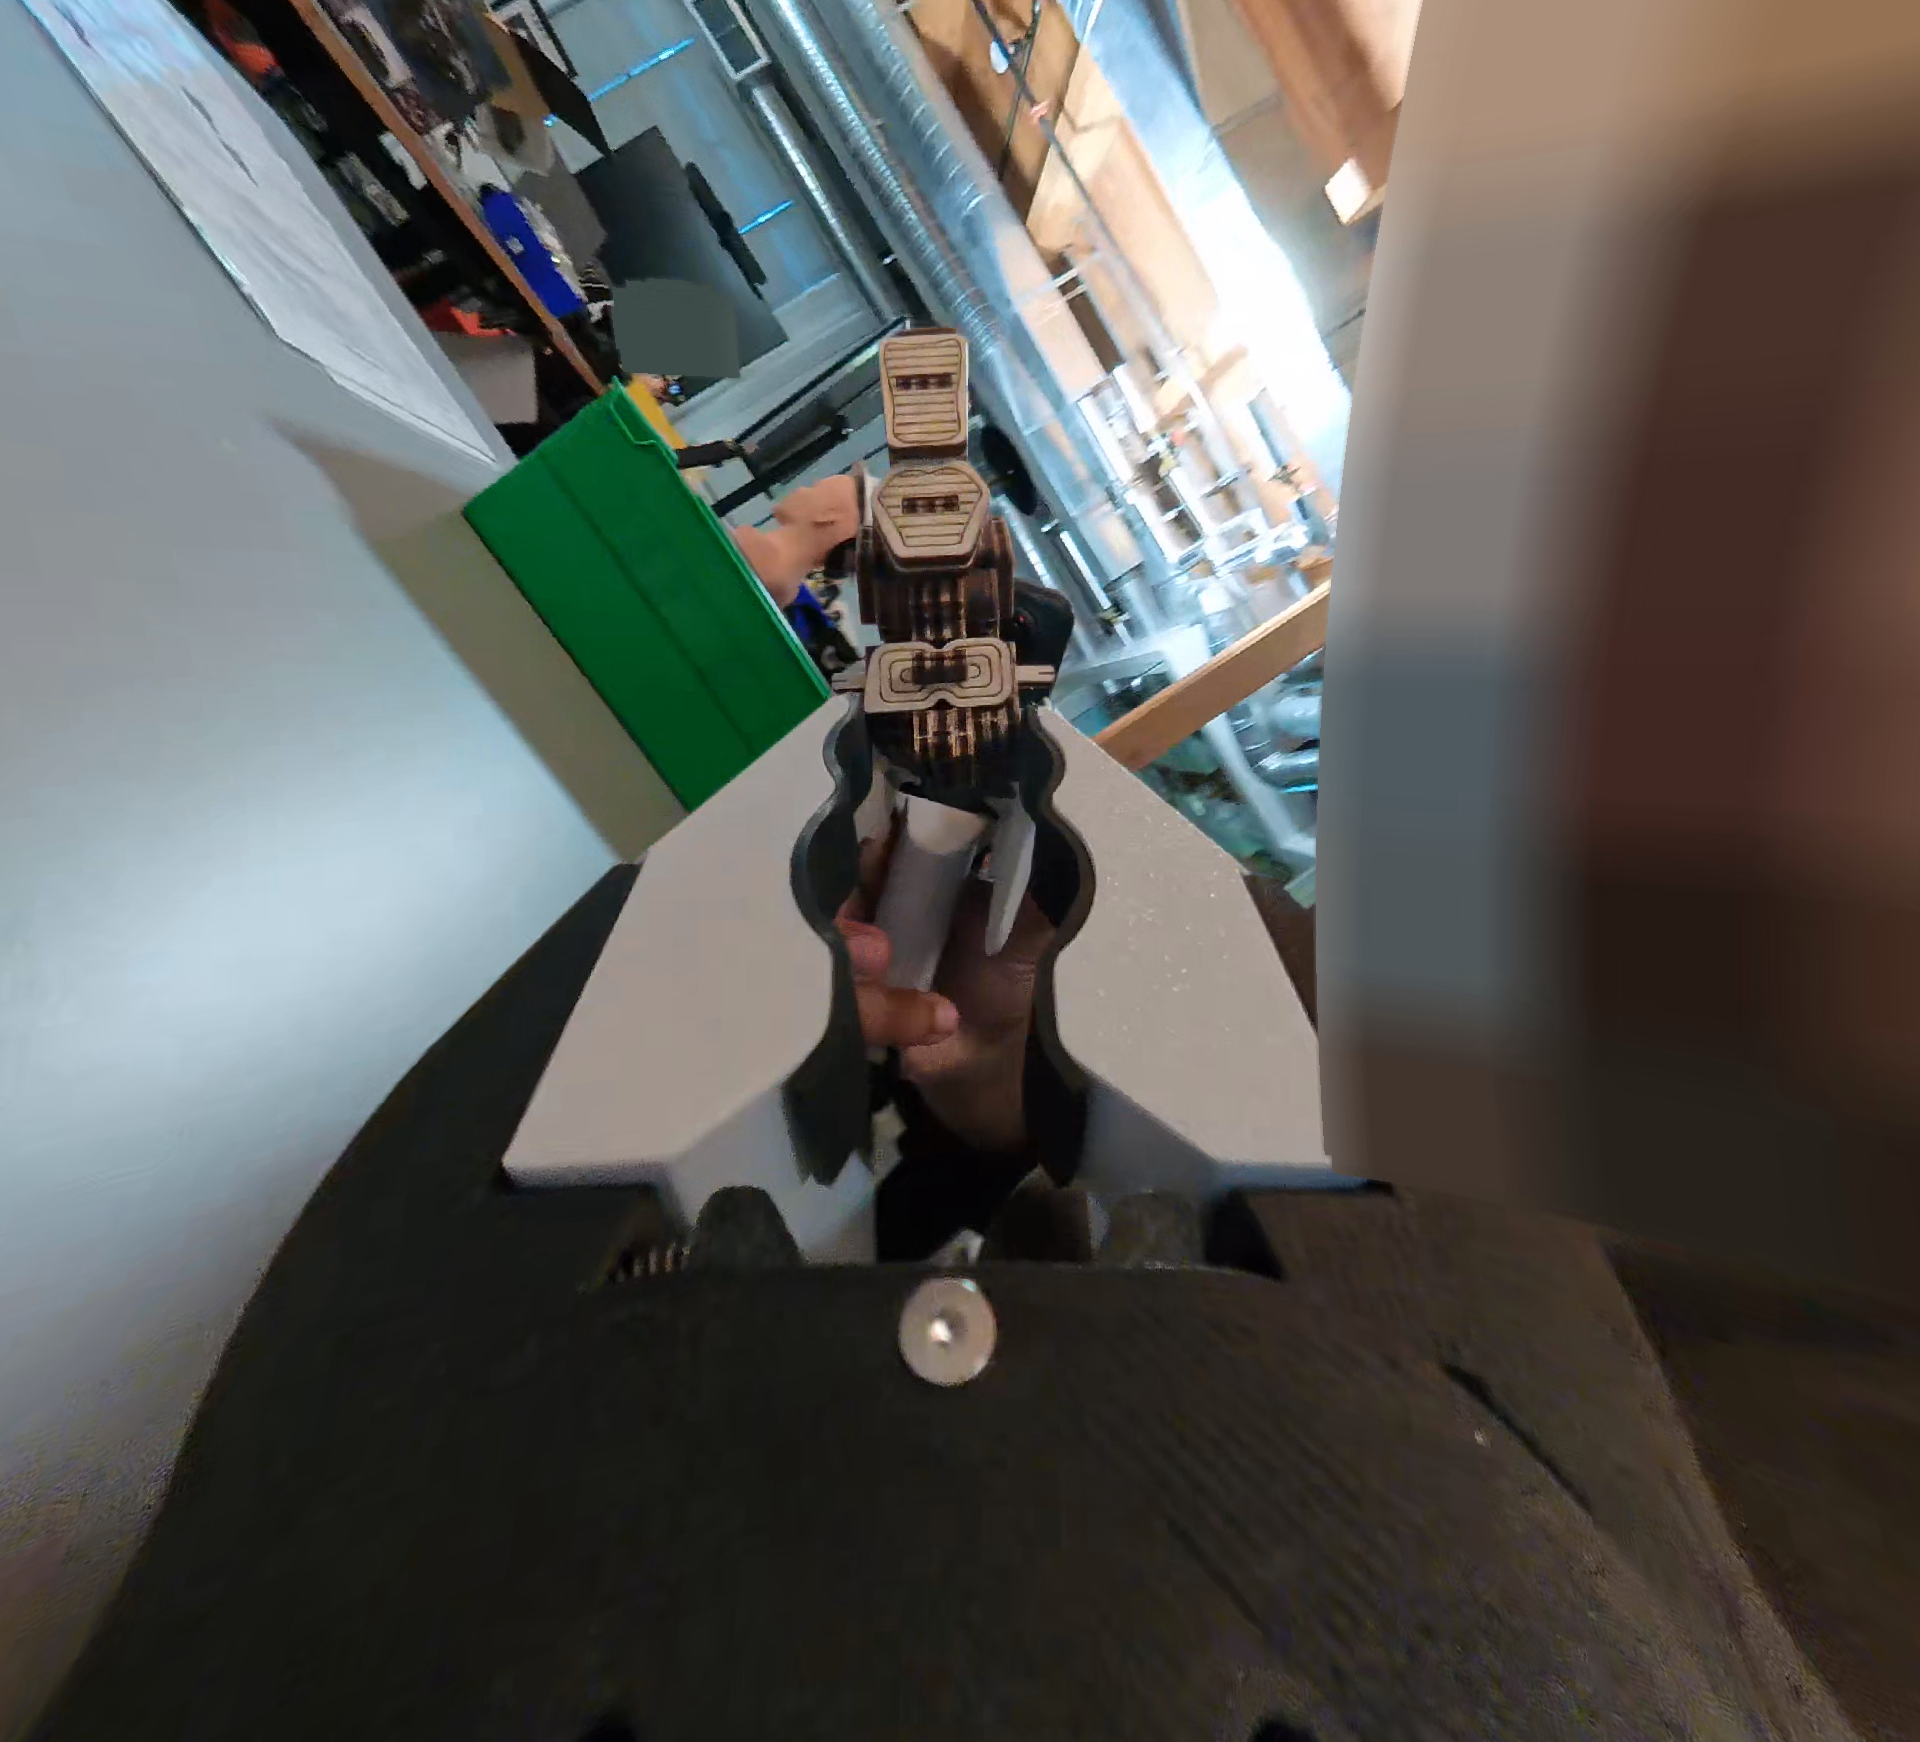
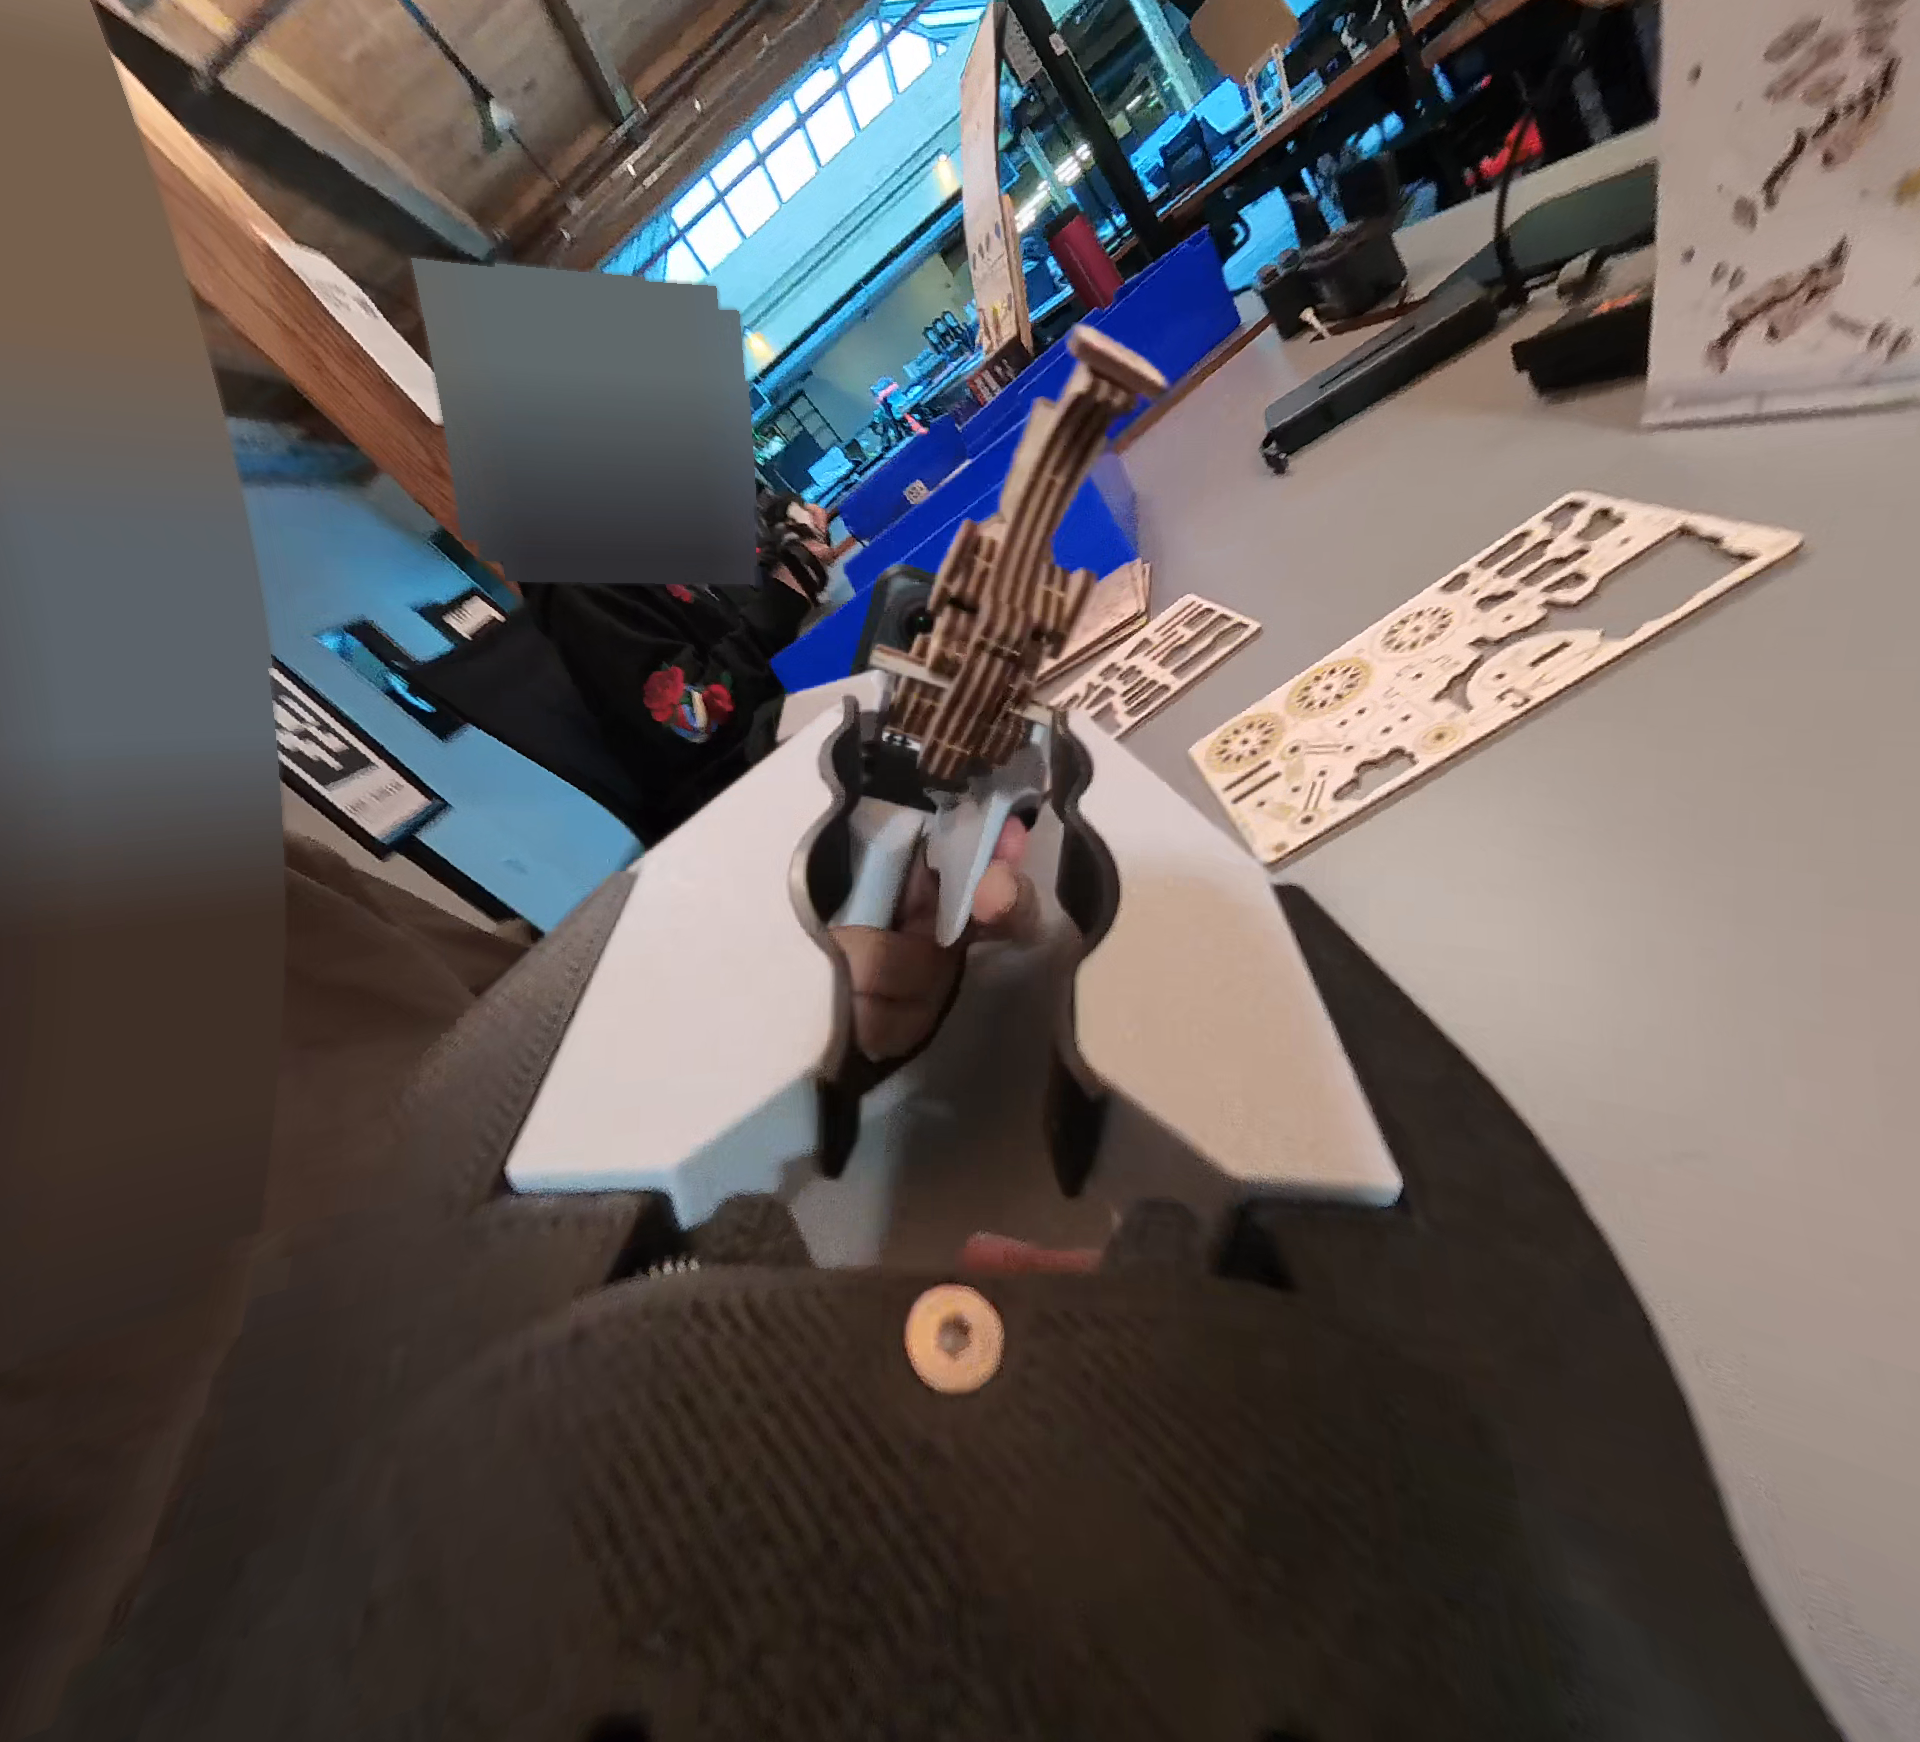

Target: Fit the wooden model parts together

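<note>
Left gripper (image 1: 940, 736) is clamped on the base of the wooden model (image 1: 932, 570); the model's long axis runs straight out from the tips, up and away, w/ three plated segments stacked along it. Right gripper (image 2: 951, 747) pinches the same model's base from the opposite side, jaws narrow on the layered ribs. Model is held in air, both grippers equally near. Right of the model, flat on the grey table (image 2: 1558, 1017): two laser-cut part sheets (image 2: 1475, 664), nearer the right gripper. Next part probably comes from there, so one grip must let go first.
</note>
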The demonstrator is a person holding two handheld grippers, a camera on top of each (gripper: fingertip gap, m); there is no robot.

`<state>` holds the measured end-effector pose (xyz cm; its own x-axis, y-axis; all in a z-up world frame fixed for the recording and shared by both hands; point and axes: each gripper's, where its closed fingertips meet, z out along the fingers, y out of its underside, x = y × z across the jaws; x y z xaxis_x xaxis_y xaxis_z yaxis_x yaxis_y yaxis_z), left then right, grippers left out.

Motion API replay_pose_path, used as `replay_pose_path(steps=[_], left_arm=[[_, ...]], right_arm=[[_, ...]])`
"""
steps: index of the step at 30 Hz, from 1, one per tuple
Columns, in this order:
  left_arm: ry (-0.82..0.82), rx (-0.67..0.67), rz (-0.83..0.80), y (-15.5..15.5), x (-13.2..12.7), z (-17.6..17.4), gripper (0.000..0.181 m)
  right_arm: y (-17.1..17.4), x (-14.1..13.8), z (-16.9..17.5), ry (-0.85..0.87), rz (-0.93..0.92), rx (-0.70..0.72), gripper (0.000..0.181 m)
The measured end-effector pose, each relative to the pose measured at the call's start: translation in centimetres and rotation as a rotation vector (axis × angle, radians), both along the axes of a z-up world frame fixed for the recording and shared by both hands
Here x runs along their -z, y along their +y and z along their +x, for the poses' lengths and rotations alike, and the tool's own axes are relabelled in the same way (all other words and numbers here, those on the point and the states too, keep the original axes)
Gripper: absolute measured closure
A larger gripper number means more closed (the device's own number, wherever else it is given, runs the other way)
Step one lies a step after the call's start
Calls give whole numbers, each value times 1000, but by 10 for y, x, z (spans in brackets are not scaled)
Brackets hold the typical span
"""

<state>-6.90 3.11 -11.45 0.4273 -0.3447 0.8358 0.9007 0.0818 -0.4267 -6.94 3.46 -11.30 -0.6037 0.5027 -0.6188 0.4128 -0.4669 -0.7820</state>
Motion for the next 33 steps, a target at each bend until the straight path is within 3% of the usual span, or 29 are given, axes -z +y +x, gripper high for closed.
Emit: replay_pose_path(steps=[5,14,24,33], left_arm=[[131,-55,-54,3,-1,4,156],[182,-65,-78,5,0,8,156],[185,-74,-79,4,0,7,156],[303,-115,-131,6,1,10,156]], right_arm=[[-3,1,2,-67,-126,-39,151],[-2,-4,5,-57,-184,-54,156],[-3,-7,6,-41,-192,-65,153],[-1,-6,6,-39,-195,-63,157]])
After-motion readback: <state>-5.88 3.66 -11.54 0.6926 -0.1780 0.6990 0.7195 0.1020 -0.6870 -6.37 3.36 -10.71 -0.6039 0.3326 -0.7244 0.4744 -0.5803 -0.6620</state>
